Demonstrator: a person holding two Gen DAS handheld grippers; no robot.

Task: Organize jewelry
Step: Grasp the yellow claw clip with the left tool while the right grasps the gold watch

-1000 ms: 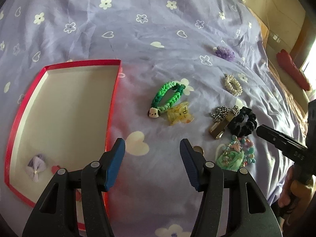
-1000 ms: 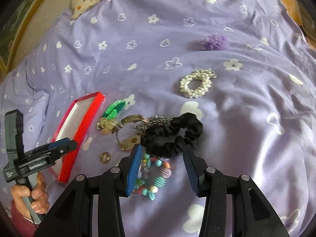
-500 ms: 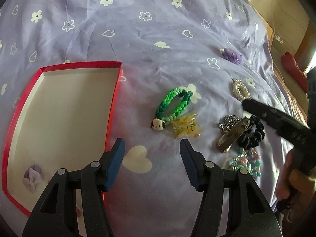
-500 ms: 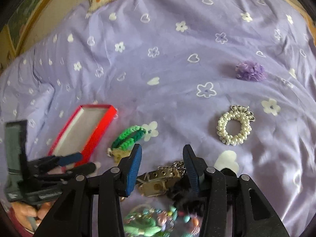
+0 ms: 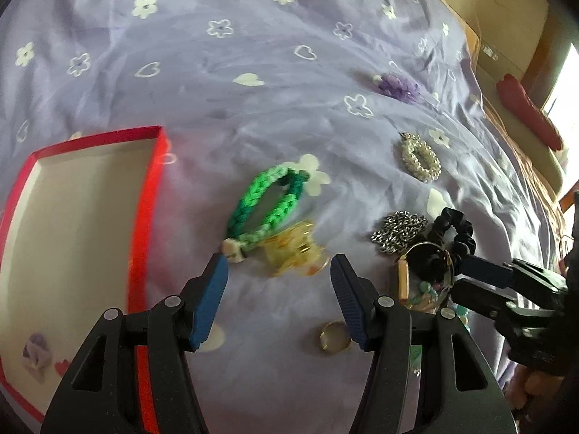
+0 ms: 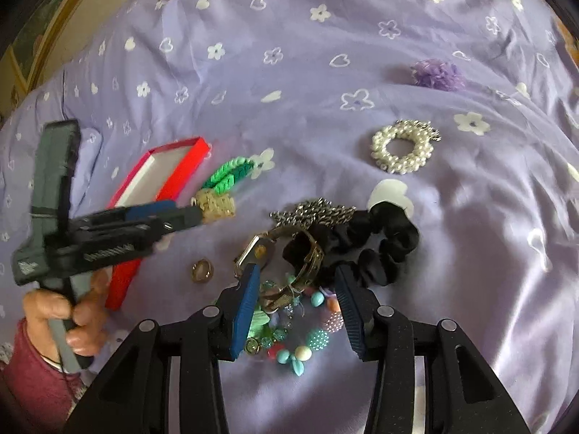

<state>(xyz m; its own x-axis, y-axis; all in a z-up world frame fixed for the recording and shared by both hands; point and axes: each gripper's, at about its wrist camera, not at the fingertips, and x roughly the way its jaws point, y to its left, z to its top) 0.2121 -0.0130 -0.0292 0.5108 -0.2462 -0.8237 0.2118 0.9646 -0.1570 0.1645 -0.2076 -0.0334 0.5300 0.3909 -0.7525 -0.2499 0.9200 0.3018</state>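
Lying on a purple bedspread (image 5: 253,43) are many little jewelry things. The left gripper (image 5: 278,271) hangs open with nothing in it, just above a yellow hair clip (image 5: 293,253) and the end of a green braided bracelet (image 5: 267,199). A gold ring (image 5: 334,338) lies near its right finger. The red box (image 5: 144,217) sits off to the left. The right gripper (image 6: 296,278) is open too, holding nothing, over a gold watch (image 6: 289,253) beside a black scrunchie (image 6: 369,242) and a bead bracelet (image 6: 300,340).
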